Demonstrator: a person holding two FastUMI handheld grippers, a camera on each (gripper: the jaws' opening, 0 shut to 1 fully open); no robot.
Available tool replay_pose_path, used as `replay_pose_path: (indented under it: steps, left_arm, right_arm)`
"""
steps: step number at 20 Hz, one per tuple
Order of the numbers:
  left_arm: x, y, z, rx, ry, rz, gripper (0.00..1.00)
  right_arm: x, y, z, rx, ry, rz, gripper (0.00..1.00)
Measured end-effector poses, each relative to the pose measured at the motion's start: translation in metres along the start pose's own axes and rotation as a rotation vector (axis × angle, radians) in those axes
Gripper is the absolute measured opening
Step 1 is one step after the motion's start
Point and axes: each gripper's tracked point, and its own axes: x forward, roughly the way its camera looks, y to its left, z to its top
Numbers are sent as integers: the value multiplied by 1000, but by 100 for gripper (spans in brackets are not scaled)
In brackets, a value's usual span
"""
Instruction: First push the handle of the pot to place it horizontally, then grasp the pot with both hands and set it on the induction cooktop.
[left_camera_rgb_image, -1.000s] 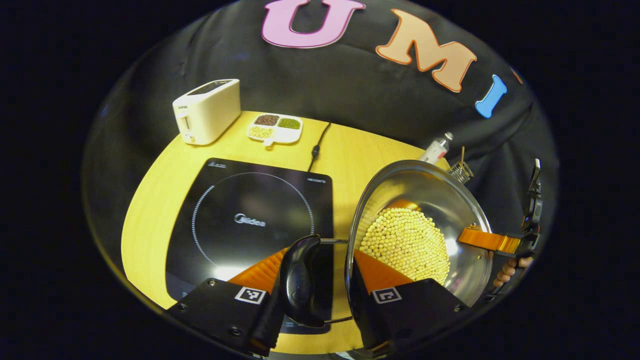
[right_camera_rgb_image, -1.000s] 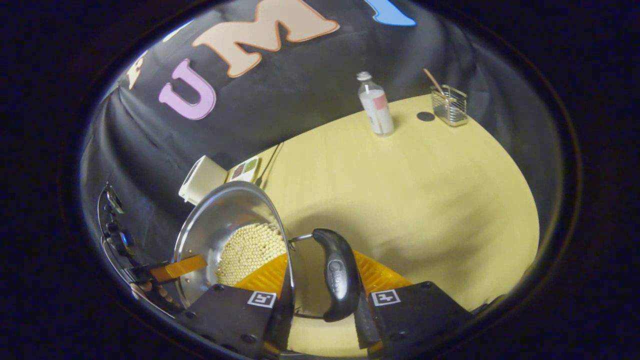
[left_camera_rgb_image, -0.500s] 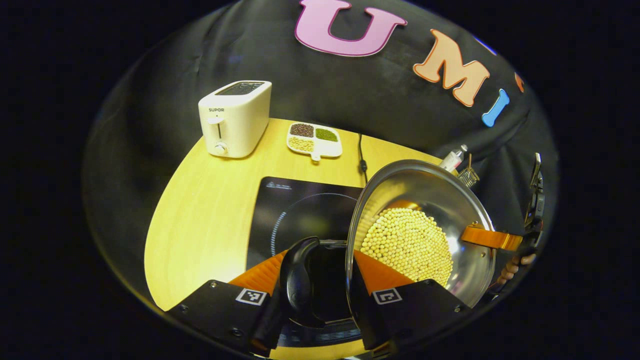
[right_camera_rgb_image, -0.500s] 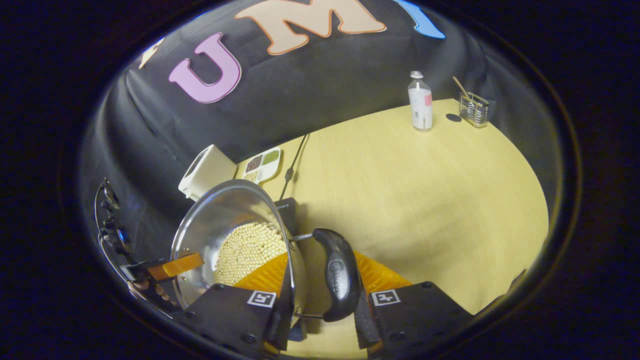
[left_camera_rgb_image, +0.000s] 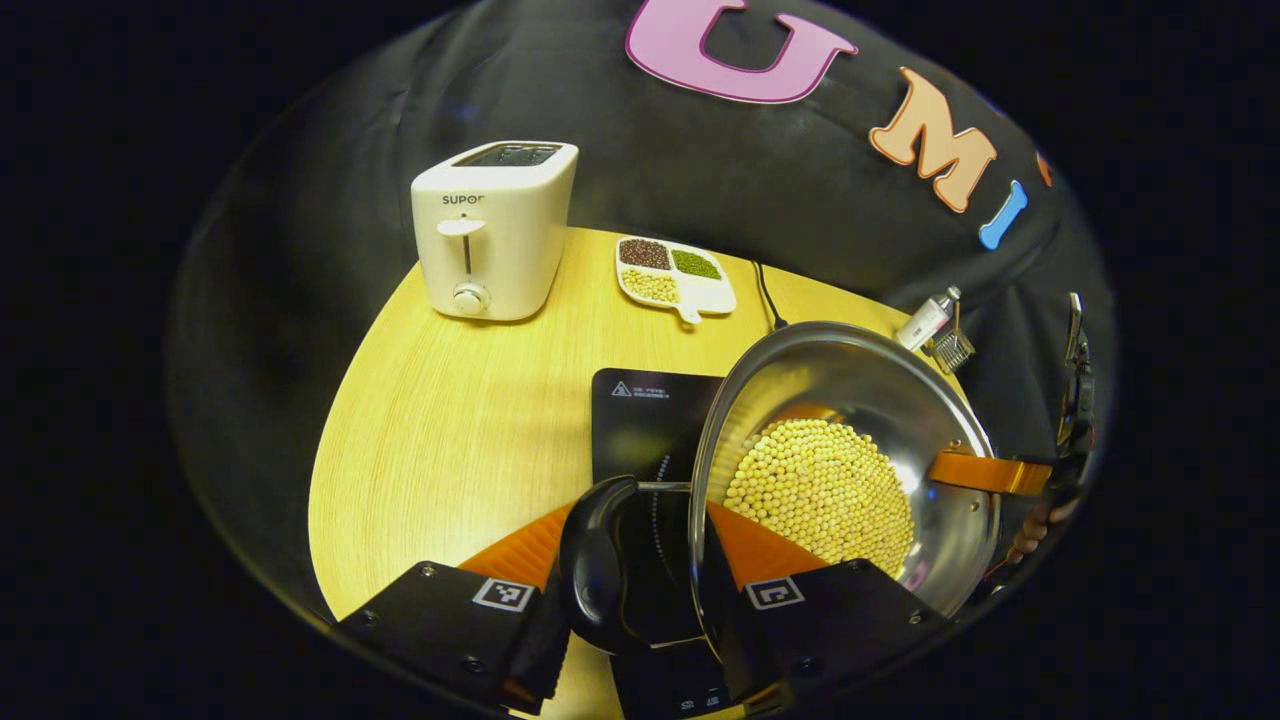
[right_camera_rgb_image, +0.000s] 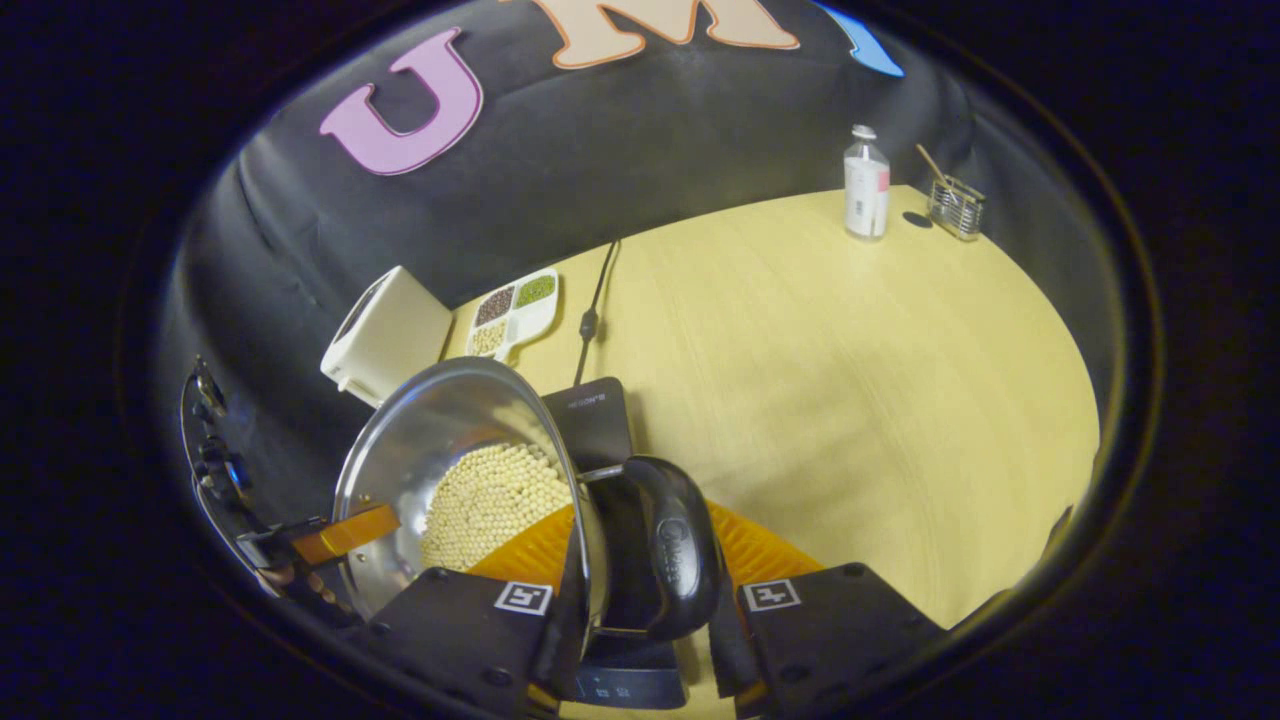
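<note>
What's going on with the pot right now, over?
Left claw and right claw each shut on a pot handle. Pot of beans over the induction cooktop. Nothing in the way.

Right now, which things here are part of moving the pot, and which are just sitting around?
Part of the job: pot of beans, its handles, induction cooktop, left gripper, right gripper.

Just lying about: toaster, divided dish, bottle, wire basket.
</note>
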Motion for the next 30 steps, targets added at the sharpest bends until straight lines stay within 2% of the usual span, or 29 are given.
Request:
replay_pose_path:
  steps: [1,4,8,10,11,12,13,14,15,17,18,19,20,23,25,26,27,30]
  left_arm:
    - [2,3,-1,3,4,0,62]
    - [3,4,-4,6,31,0,62]
    - [10,9,5,21,-7,-4,62]
    - [18,11,8,35,-16,-1,63]
    - [18,12,10,50,-20,4,64]
    - [17,16,13,63,-32,25,66]
    - [17,19,9,72,-19,37,75]
    - [17,20,6,68,-13,40,80]
    - [14,20,4,50,-11,41,91]
    - [11,21,1,14,-17,42,98]
    - [9,18,-1,-3,-16,35,99]
    - [6,17,-3,-11,-14,37,98]
    - [2,19,-2,-4,-22,56,98]
    - [-6,18,21,67,-91,83,98]
    - [-16,13,36,132,-138,103,98]
    - [-21,10,49,166,-176,117,98]
    - [-27,7,58,193,-209,129,98]
    - [-52,1,87,253,-326,182,97]
  right_arm:
    - [3,1,0,-2,4,-4,48]
    - [9,1,-6,-4,18,-19,49]
    - [18,-2,-10,-4,39,-26,49]
    - [20,-5,-9,-31,23,-49,53]
    - [25,-11,-8,-58,17,-76,60]
    - [23,-13,-9,-78,10,-93,62]
    - [22,-14,-7,-94,2,-104,65]
    - [21,-12,-6,-99,-2,-106,73]
    - [21,-11,-2,-95,-7,-105,72]
    - [17,-10,3,-84,-18,-102,72]
    - [15,-9,6,-85,-25,-101,76]
    - [13,-10,10,-87,-35,-104,75]
    - [10,-11,12,-87,-48,-106,82]
    - [2,-3,23,-71,-78,-82,83]
    - [-7,-3,33,-81,-113,-92,86]
    - [-11,-3,39,-92,-139,-97,84]
    - [-17,-1,44,-100,-160,-94,87]
    - [-34,6,56,-89,-200,-63,86]
